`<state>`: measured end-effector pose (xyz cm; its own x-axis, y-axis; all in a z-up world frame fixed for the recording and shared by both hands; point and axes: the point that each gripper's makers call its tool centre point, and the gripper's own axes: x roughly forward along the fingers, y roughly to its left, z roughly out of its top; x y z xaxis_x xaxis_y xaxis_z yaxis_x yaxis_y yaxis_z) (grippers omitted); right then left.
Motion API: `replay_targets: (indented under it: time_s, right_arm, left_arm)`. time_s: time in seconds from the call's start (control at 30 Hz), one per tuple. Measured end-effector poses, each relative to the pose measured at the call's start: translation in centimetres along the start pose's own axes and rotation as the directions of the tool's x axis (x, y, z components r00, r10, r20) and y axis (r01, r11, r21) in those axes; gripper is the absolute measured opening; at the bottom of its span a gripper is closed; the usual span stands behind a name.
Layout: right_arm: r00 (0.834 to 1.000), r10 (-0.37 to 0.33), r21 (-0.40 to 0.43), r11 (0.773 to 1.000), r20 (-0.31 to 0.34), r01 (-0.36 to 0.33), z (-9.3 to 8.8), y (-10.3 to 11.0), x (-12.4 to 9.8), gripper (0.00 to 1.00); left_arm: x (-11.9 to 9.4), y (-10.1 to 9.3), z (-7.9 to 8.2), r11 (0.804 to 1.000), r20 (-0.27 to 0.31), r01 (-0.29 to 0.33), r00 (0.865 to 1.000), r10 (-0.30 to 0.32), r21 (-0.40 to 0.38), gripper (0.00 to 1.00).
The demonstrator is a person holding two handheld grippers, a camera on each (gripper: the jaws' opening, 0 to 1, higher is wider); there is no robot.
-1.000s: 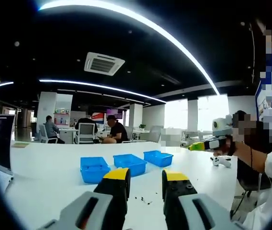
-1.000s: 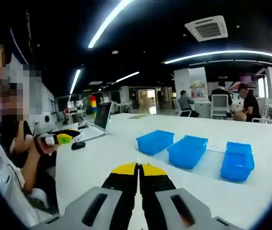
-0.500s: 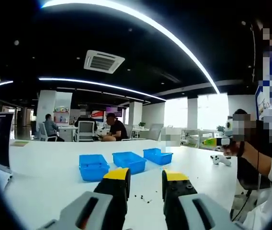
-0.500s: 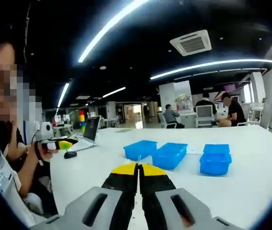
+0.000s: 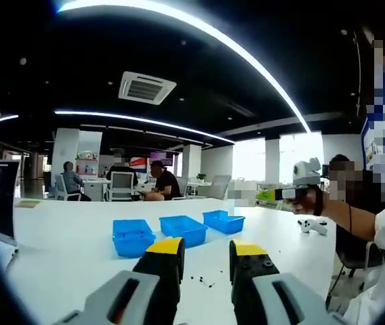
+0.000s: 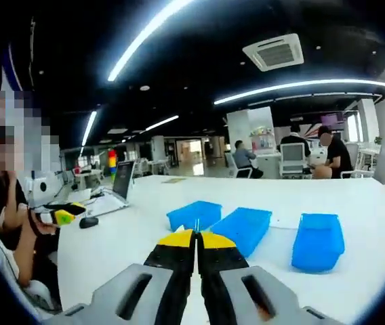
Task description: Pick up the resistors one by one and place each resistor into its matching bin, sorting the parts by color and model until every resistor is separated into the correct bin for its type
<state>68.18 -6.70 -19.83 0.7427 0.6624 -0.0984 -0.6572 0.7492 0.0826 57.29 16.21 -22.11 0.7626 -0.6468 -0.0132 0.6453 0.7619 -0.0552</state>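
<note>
Three blue bins [image 5: 133, 237] [image 5: 184, 229] [image 5: 224, 221] stand in a row on the white table [image 5: 64, 244]. Several small dark resistors [image 5: 203, 279] lie loose on the table just past my left gripper [image 5: 206, 252], which is open and holds nothing. My right gripper [image 6: 196, 237] is shut on a resistor; its thin wire lead [image 6: 196, 223] sticks up between the yellow tips. That gripper [image 5: 289, 193] hangs in the air at the right, above the table. The same bins [image 6: 194, 215] [image 6: 247, 229] [image 6: 318, 240] lie ahead of it. The left gripper [image 6: 60, 217] shows far left.
A laptop [image 6: 119, 184] and a dark mouse [image 6: 89, 221] sit near the table's far corner. A white game controller [image 5: 312, 227] lies at the table's right side. Seated people [image 5: 158, 186] work at desks behind.
My right gripper, still shut on the resistor, has risen and swung toward the bins. The left gripper has held still and stayed open.
</note>
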Motion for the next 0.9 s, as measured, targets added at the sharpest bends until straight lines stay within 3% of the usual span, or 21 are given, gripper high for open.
replay_targets:
  time_s: [0.2,0.47,0.6,0.63,0.73,0.77,0.83,0.87,0.9]
  right_arm:
    - [0.996,-0.035,-0.069,0.997,-0.083,0.030,-0.2,-2.1,5.3,0.04]
    - [0.980,-0.124,-0.055,0.992,-0.154,0.116,-1.0,-6.4,13.2,0.04]
    - [0.972,-0.170,-0.073,0.984,-0.164,0.160,-1.8,-8.3,15.7,0.05]
    - [0.967,-0.196,-0.112,0.977,-0.164,0.179,-1.9,-9.0,16.0,0.05]
    - [0.959,-0.225,-0.112,0.972,-0.172,0.208,-2.5,-9.6,16.7,0.05]
    - [0.958,-0.235,-0.105,0.970,-0.162,0.220,-2.4,-9.7,16.7,0.09]
    - [0.964,-0.220,-0.132,0.971,-0.147,0.201,-2.2,-9.6,17.0,0.37]
    - [0.967,-0.219,-0.147,0.969,-0.134,0.199,-2.1,-9.5,17.0,0.45]
    - [0.966,-0.223,-0.160,0.966,-0.134,0.201,-2.1,-9.5,16.8,0.44]
  left_arm:
    - [0.1,0.0,0.0,1.000,0.000,0.001,1.000,-0.001,-0.001,0.28]
    - [0.1,-0.2,0.0,1.000,0.004,0.003,1.000,-0.003,0.001,0.28]
    - [-0.1,-0.1,0.1,1.000,0.008,0.000,1.000,0.000,-0.002,0.28]
    - [-0.1,0.0,0.2,1.000,0.009,-0.001,1.000,0.001,-0.002,0.28]
    - [-0.1,-0.1,0.2,1.000,0.012,0.000,1.000,0.000,-0.001,0.28]
    - [-0.2,-0.1,0.2,1.000,0.013,0.000,1.000,0.000,-0.002,0.28]
    - [-0.1,0.0,0.2,1.000,0.013,-0.001,1.000,0.001,-0.006,0.28]
    - [-0.1,0.0,0.2,1.000,0.012,0.001,1.000,-0.001,-0.006,0.28]
    - [0.0,0.0,0.2,1.000,0.011,0.002,1.000,-0.002,-0.006,0.28]
